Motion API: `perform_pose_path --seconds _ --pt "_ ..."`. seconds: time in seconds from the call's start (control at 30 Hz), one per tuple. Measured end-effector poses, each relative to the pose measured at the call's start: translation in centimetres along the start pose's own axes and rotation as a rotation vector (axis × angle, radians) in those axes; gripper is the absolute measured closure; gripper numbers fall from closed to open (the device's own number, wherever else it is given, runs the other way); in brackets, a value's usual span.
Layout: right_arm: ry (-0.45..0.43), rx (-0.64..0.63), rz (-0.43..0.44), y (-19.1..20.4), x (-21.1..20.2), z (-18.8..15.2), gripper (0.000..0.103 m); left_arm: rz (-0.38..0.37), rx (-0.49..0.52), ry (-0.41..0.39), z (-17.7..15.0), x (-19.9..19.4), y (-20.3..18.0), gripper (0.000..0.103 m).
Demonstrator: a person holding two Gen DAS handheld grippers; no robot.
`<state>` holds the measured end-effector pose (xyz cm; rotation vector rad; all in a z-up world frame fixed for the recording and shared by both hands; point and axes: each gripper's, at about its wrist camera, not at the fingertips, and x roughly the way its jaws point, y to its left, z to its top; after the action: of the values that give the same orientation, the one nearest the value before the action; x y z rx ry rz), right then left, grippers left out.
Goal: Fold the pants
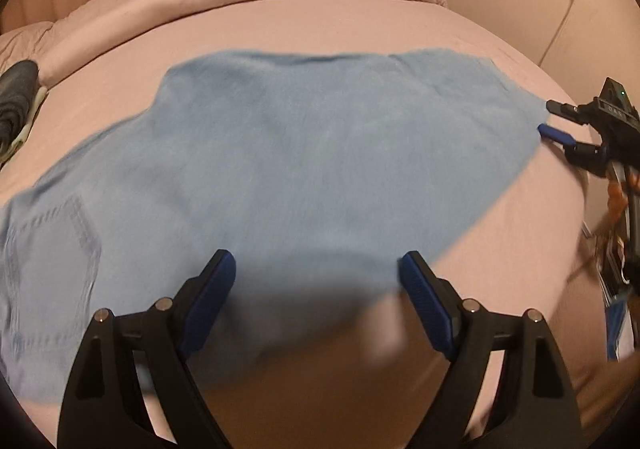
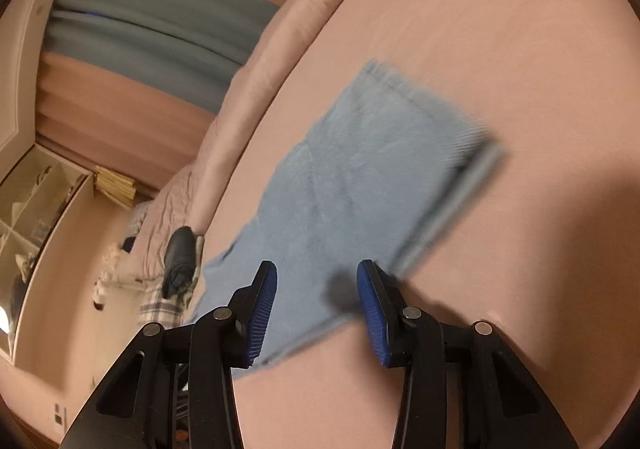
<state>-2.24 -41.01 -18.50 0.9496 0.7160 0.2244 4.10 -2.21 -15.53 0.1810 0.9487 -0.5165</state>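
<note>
Plainly, blue pants (image 1: 280,153) lying flat on the pink bed (image 1: 304,25), left claw (image 1: 318,269) gaping empty, right claw (image 2: 316,277) likewise gaping, only the left view showing a back pocket (image 1: 52,241).

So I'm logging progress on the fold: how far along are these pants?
Early. Done: the light blue pants lie spread on the pink bed, apparently doubled over, with a back pocket showing. In hand: nothing; the left gripper and right gripper are both open over the fabric. Left: the remaining folds into a compact stack.
</note>
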Motion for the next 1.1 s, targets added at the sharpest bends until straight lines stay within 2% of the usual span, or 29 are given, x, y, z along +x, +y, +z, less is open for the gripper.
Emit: perform_pose_path --seconds 0.1,0.2,0.37,0.53,0.6,0.67,0.7,0.73,0.8,0.87,0.9,0.97,1.0,1.1 --pt "-0.064 0.001 -0.1 -0.4 -2.3 0.3 0.056 0.015 0.004 0.025 -0.7 -1.7 0.9 0.018" --pt "-0.115 0.04 -0.135 -1.4 -3.9 1.8 0.056 -0.011 -0.072 -0.015 0.2 -3.4 2.0 0.018" --pt "-0.119 0.054 -0.181 -2.2 -3.3 3.6 0.056 -0.177 -0.274 -0.123 2.9 -4.1 2.8 0.014" --pt "-0.158 0.04 -0.206 -2.7 -2.8 4.8 0.056 -0.324 -0.376 -0.089 5.2 -1.4 1.0 0.014" --pt "-0.182 0.031 -0.209 -3.2 -3.4 4.8 0.056 -0.351 -0.383 -0.077 5.6 -0.6 0.1 0.014" --pt "-0.197 0.013 -0.213 -3.1 -3.6 4.8 0.064 -0.342 -0.394 -0.045 5.8 0.7 -0.2 0.014" --pt "-0.206 0.009 -0.215 -3.1 -3.7 4.9 0.076 -0.335 -0.423 0.002 5.4 1.7 0.1 0.015" --pt "-0.21 0.016 -0.207 -3.2 -3.8 5.0 0.079 -0.342 -0.469 0.045 4.7 2.6 0.6 0.016" --pt "-0.23 0.016 -0.182 -2.6 -4.0 5.3 0.081 -0.365 -0.5 0.012 4.6 2.0 0.9 0.015" --pt "-0.253 -0.07 -0.201 -0.7 -4.3 5.4 0.083 -0.363 -0.512 0.031 5.0 1.6 0.7 0.015" --pt "-0.266 -0.16 -0.22 1.4 -4.1 5.2 0.083 -0.364 -0.519 0.033 5.2 1.4 0.7 0.015" --pt "-0.272 -0.276 -0.21 4.3 -3.9 4.8 0.084 -0.403 -0.533 0.02 5.8 0.9 0.4 0.015" --pt "-0.27 -0.358 -0.187 6.3 -3.6 4.1 0.084 -0.431 -0.542 0.008 6.1 0.7 0.1 0.015" --pt "-0.241 -0.537 -0.171 10.5 -2.2 1.8 0.084 -0.584 -0.592 -0.039 7.4 0.1 -0.6 0.011"
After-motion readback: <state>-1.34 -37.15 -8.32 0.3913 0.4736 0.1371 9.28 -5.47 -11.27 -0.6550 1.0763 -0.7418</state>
